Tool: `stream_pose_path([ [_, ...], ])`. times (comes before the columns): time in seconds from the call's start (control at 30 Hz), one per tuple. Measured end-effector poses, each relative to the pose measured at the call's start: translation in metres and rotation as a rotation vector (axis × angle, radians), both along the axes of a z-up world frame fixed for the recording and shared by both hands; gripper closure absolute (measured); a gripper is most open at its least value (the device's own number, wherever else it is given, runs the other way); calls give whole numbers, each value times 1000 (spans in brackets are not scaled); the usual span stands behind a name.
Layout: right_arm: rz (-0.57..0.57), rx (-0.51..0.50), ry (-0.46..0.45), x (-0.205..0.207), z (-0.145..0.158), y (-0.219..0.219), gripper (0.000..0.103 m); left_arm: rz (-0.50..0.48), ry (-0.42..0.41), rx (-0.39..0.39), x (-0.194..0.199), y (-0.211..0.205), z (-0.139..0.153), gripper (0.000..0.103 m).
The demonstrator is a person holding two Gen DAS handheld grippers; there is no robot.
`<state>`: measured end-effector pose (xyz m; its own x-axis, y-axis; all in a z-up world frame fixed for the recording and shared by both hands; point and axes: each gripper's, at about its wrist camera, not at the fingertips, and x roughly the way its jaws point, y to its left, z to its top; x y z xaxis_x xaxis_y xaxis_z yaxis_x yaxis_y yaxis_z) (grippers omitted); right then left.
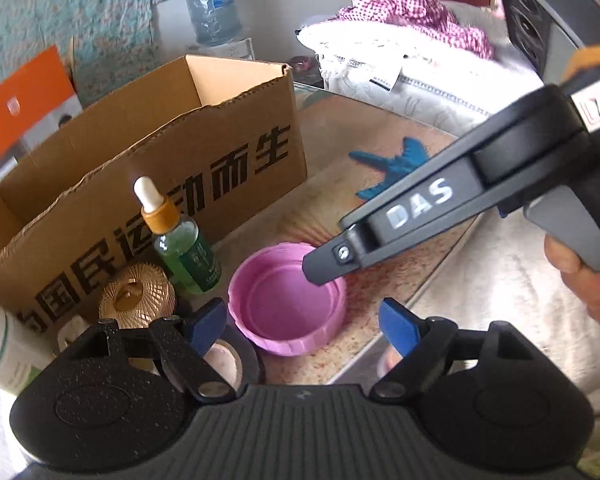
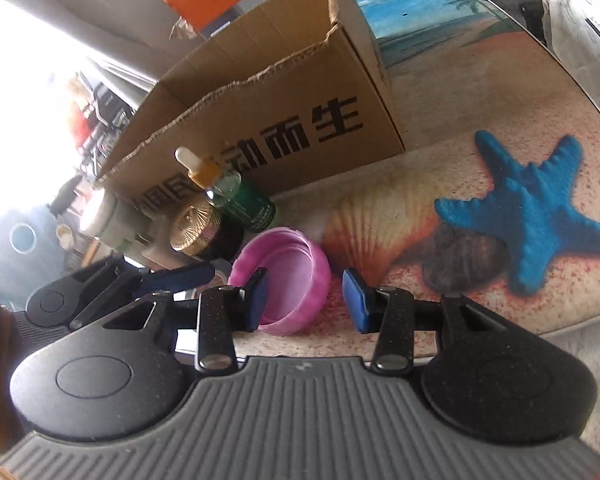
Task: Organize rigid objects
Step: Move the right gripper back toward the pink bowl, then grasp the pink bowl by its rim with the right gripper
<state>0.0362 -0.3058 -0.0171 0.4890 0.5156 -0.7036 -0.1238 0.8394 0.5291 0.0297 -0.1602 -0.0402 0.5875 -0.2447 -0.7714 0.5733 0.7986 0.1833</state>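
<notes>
I've packed nothing that shows: the round pink plastic lid (image 2: 280,280) lies before the brown cardboard box (image 2: 260,92). My right gripper (image 2: 306,300) straddles its rim, jaws apart, unclamped.

Both wrist views close, angled down; share pink lid (image 1: 287,307), cardboard box (image 2: 268,120).
</notes>
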Motion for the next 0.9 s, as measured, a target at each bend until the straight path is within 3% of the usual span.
stream_pose_path([
  [0.27,61,-112,-26,8,-2,13,92,11,-13,26,7,0,-7,18],
  [0.43,55,-149,-44,10,-1,12,95,8,25,12,16,-1,-14,18],
  [0.9,23,-132,-39,9,-3,3,95,29,83,-73,25,5,-14,23],
])
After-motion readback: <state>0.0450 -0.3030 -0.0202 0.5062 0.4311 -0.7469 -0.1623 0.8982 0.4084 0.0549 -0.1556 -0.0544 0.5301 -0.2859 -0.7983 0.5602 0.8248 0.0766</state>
